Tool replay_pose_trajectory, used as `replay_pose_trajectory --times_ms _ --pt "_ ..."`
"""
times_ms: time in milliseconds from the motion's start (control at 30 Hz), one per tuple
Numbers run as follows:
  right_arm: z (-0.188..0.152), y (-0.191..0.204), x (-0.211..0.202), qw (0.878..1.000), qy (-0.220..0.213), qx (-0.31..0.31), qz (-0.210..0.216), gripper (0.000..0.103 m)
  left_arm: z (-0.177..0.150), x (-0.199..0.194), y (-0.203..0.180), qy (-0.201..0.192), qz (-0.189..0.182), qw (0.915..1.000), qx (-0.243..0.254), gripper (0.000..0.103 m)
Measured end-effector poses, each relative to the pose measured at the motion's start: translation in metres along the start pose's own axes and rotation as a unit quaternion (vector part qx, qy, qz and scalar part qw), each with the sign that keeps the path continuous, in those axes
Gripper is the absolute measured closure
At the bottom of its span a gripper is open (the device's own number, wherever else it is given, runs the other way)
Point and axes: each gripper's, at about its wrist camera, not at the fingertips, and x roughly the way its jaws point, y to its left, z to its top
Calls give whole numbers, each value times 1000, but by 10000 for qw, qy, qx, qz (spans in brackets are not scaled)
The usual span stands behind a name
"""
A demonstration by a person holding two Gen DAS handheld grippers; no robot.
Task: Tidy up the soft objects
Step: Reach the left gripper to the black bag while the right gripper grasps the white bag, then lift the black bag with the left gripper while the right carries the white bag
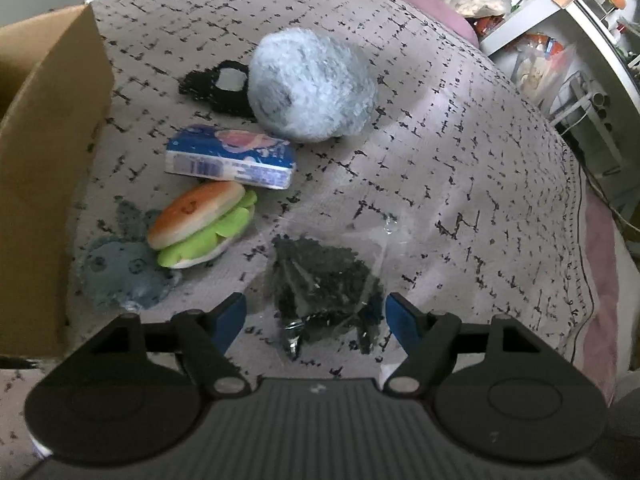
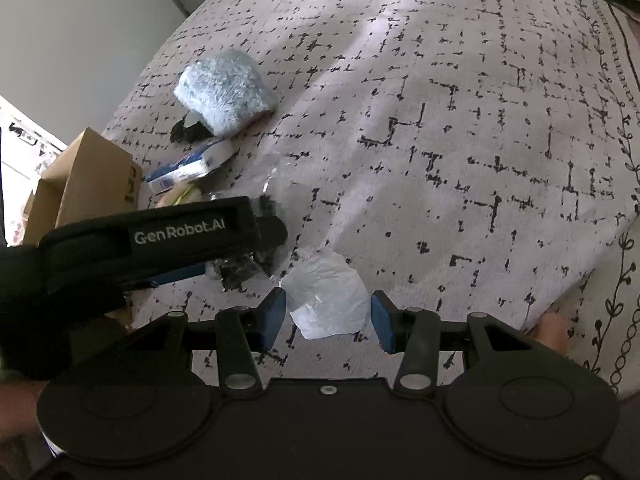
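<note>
Two hand-held grippers hang over a pale bedspread (image 1: 460, 168) with a broken black grid pattern. Seen from the left wrist, the left gripper (image 1: 316, 314) stands with its blue pads apart, straddling a clear plastic bag (image 1: 320, 280) of dark, crumpled material; the pads flank the bag's near end, and I cannot tell whether they touch it.

From that bag, a plush burger (image 1: 202, 230) with an orange bun and green lettuce lies at ten o'clock, with a grey-blue knitted toy (image 1: 120, 272) touching it on the nine o'clock side. A blue and white tissue pack (image 1: 232, 158) sits at eleven o'clock, beyond the burger. Farther on, at twelve o'clock, rests a fluffy pale-blue ball (image 1: 312, 84), with a black knitted item (image 1: 224, 86) pressed against its left side. A cardboard box (image 1: 44, 168) stands open along the nine o'clock edge.

From the right wrist, the right gripper (image 2: 328, 320) has its jaws apart too, with a white crumpled tissue (image 2: 328, 304) lying on the bedspread between them, clear of both pads. The left gripper appears at nine o'clock, over the dark bag.
</note>
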Motion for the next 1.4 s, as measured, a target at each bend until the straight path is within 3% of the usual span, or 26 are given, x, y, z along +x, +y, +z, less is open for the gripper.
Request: replay_pose_trajectory --times_ms 100,233,333,967,1400 --pt "1 0 0 10000 -70 -18 6 57 -2 2 -1 -67 8 10000 11 32" --pt "0 3 -7 9997 -225 -73 52 57 -2 -2 -3 -49 96 9999 -3 52" --pt "-2 5 -13 9992 -328 -163 130 57 -2 -9 -4 -40 123 9999 -15 56" --pt "-3 10 -62 9874 -1366 -432 677 57 3 -94 -17 -706 399 9967 92 57" --pt "9 32 -86 9706 -1931 -957 1072 57 -4 -143 8 -1079 672 9918 -107 57"
